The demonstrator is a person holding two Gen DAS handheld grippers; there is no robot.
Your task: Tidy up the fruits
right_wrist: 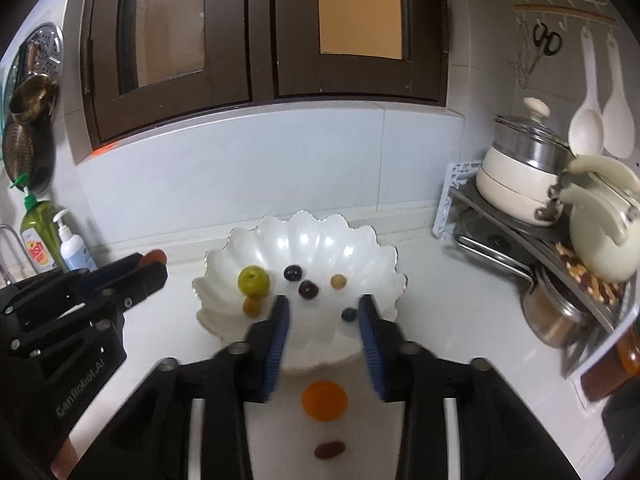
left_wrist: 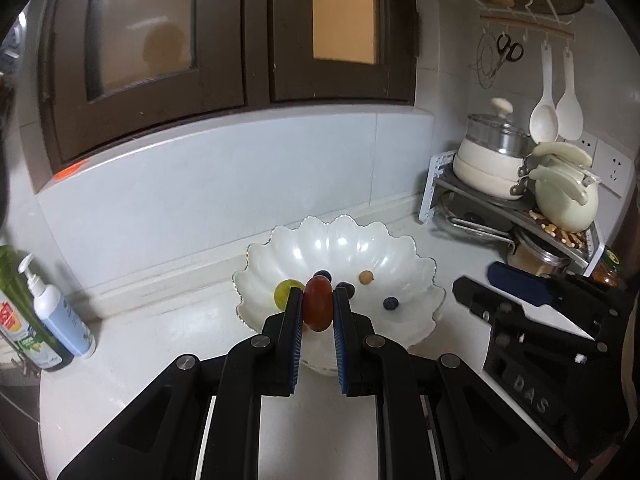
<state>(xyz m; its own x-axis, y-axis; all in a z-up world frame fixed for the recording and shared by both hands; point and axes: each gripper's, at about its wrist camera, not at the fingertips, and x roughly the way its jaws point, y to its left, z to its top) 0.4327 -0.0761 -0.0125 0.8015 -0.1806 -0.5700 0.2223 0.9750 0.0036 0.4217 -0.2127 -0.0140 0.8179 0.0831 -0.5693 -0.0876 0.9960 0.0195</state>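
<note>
**Left gripper holds red fruit over bowl; right gripper spread, empty**

Nearest in right wrist view: small dark red-brown fruit (right_wrist: 329, 449) on the white counter (right_wrist: 460, 320), then an orange fruit (right_wrist: 324, 400) just beyond it, both lying between the right gripper's arms, short of the bowl. Right gripper (right_wrist: 323, 312) jaws wide apart, nothing between them, tips over the near rim of the scalloped white bowl (right_wrist: 304, 224).

Left gripper (left_wrist: 318, 304) clamped on an oval red-brown fruit (left_wrist: 318, 300), pads touching both its sides, held above the near-left part of the bowl (left_wrist: 340, 232).

Inside the bowl: green round fruit (right_wrist: 253, 280) at left, a small yellow-brown fruit (right_wrist: 252, 306) just in front of it, two dark berries (right_wrist: 293, 272) (right_wrist: 309, 289) near the middle, a blue berry (right_wrist: 349, 314) toward the right front, and a small tan fruit (right_wrist: 338, 281) toward the right back. All sit apart except the green and yellow-brown, which look touching.

Further back: soap pump bottle (left_wrist: 60, 320) and green bottle (right_wrist: 38, 236) at left, corner rack (right_wrist: 520, 232) with pots at right, tiled wall, dark window frame above.
</note>
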